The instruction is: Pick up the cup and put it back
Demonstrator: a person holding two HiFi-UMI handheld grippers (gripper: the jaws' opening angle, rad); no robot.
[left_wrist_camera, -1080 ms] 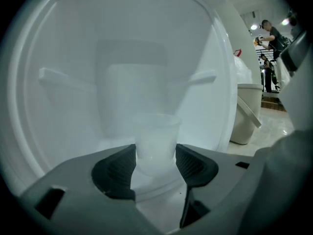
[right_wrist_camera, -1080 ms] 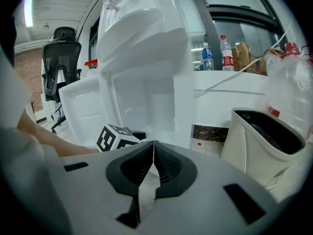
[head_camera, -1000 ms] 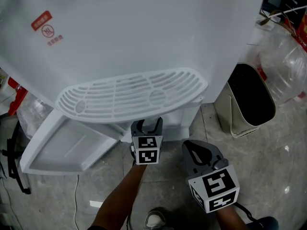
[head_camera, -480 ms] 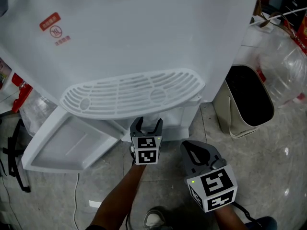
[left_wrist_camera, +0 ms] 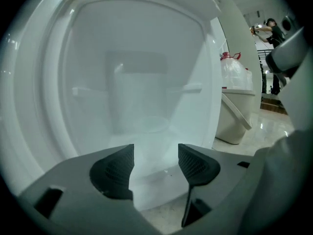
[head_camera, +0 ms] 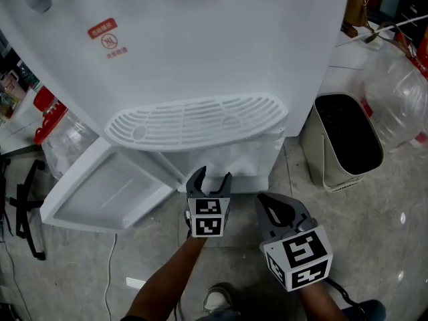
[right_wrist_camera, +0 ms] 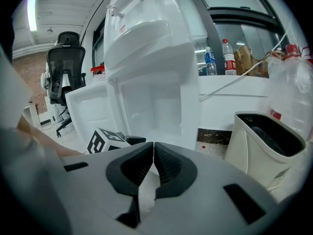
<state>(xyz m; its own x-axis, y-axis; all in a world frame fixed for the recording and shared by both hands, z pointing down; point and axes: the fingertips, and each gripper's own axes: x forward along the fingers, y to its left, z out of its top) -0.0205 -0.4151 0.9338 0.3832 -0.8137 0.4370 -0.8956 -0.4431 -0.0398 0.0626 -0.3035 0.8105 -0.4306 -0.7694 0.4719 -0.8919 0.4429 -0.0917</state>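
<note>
Head view, left to right: open white door [head_camera: 100, 196] at lower left, swung out from the water dispenser [head_camera: 221, 45]. The dispenser's slotted drip tray [head_camera: 194, 120] is at centre.

Left gripper [head_camera: 210, 178] is below the tray, aimed into the open lower compartment [head_camera: 234, 158]. Its jaws have just been opening and are now spread wide. In the left gripper view the left gripper [left_wrist_camera: 155, 155] frames a faint translucent cup [left_wrist_camera: 149, 127]. The cup stands upright inside the compartment, in line between the pads, and neither pad touches it.

Right gripper [head_camera: 271, 207] is lower right of centre, jaws pressed together and empty, as the right gripper view [right_wrist_camera: 152, 153] shows.

Beige bin [head_camera: 344, 142] on the floor at right, beside the dispenser.
</note>
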